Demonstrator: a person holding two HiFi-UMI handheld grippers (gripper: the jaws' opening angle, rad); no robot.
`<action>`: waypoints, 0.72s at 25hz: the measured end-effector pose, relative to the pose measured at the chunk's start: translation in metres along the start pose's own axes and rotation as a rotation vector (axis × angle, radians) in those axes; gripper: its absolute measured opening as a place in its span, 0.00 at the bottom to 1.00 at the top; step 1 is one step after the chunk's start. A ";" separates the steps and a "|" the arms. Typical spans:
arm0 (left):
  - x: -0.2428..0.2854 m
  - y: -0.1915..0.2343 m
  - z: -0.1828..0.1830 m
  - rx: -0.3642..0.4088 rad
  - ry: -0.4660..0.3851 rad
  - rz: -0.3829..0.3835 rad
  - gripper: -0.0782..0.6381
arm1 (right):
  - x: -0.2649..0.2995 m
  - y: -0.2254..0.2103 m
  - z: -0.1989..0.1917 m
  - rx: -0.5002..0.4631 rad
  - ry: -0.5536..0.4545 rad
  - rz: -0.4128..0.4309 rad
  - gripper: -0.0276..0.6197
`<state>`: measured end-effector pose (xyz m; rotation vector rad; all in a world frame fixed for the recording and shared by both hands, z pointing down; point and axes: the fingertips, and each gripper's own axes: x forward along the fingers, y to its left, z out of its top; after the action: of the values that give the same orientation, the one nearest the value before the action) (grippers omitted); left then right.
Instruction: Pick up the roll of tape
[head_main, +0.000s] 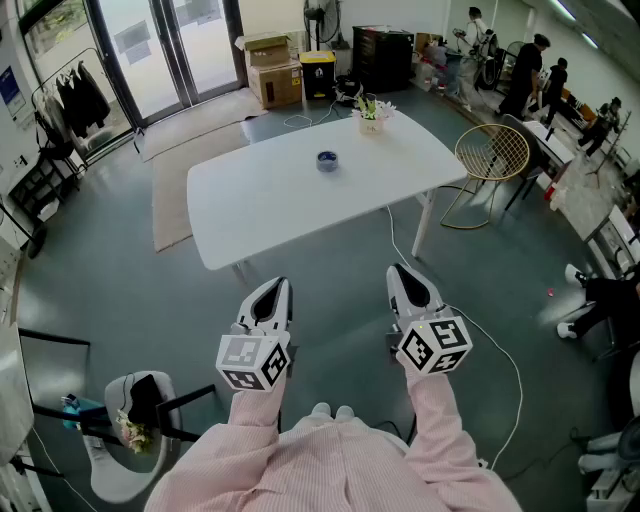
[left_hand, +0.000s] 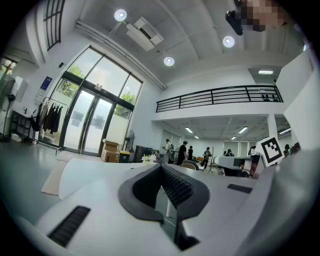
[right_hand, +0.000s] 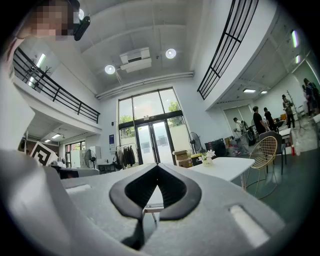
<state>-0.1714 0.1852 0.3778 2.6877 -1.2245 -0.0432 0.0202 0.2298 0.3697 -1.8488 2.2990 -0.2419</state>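
The roll of tape (head_main: 327, 161), small and blue-grey, lies flat on the white table (head_main: 260, 200) near its far middle. Both grippers hang level over the grey floor, well short of the table's near edge. My left gripper (head_main: 281, 287) is shut, its black pads meeting at the tips with nothing between them. My right gripper (head_main: 400, 272) is also shut and empty. In the left gripper view the left gripper (left_hand: 161, 167) points at the table (left_hand: 85, 172); in the right gripper view the right gripper (right_hand: 157, 167) has the table (right_hand: 225, 167) off to its right. The tape shows in neither gripper view.
A small pot of flowers (head_main: 371, 115) stands at the table's far edge. A gold wire chair (head_main: 492, 152) sits by the right end. A white cable (head_main: 480, 335) runs across the floor. Boxes (head_main: 272, 70), a yellow bin (head_main: 318, 72) and several people are at the back.
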 end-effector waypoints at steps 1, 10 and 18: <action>0.000 -0.003 0.000 0.002 -0.002 0.000 0.11 | -0.002 -0.001 0.001 -0.003 -0.002 0.001 0.05; -0.002 -0.016 0.001 0.009 -0.005 0.002 0.11 | -0.012 -0.007 0.004 -0.010 -0.014 0.013 0.05; 0.004 -0.035 -0.005 0.006 -0.013 0.004 0.11 | -0.023 -0.031 0.000 0.025 -0.020 0.014 0.07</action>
<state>-0.1421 0.2060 0.3767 2.6938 -1.2358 -0.0570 0.0542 0.2461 0.3778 -1.8146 2.2844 -0.2483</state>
